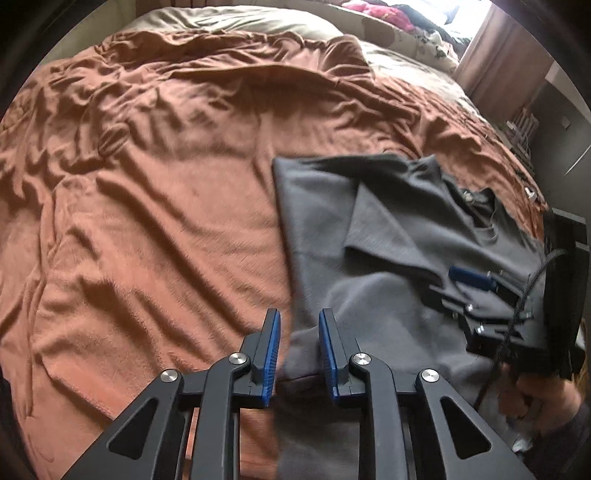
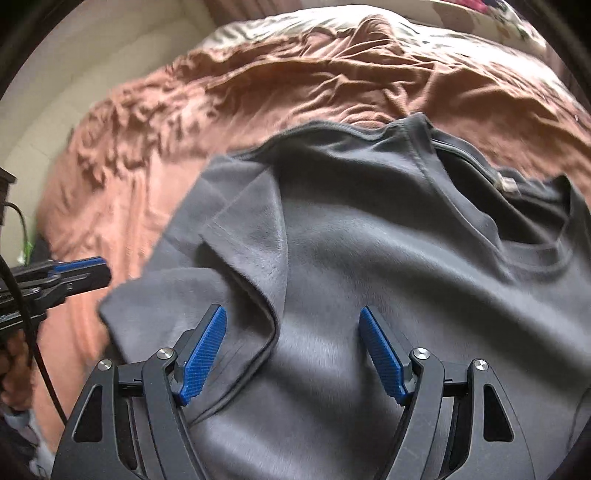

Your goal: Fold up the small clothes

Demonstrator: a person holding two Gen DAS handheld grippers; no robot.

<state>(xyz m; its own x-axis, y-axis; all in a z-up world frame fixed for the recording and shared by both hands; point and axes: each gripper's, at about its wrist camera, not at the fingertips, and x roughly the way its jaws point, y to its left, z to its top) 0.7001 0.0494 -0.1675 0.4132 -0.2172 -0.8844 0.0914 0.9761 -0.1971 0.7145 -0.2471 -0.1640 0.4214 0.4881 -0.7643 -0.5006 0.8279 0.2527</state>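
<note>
- Work surface: a wrinkled rust-brown fleece blanket (image 1: 147, 206) covers the bed; beige bedding (image 1: 229, 22) lies at the far end.
- Workpiece: a dark grey short-sleeved T-shirt (image 2: 369, 258) lies on the blanket, right of centre in the left wrist view, neckline (image 2: 491, 206) toward the far right. One sleeve (image 2: 247, 229) is folded inward over the body (hem edge visible).
- Left gripper (image 1: 299, 343): blue-padded jaws stand slightly apart above the shirt's near left edge; no cloth is clamped between them.
- Right gripper (image 2: 293, 350): jaws spread wide over the shirt body, just beside the folded sleeve's edge; nothing is clamped.
- Operator: a hand (image 1: 539, 398) holds the right tool at the near right.
</note>
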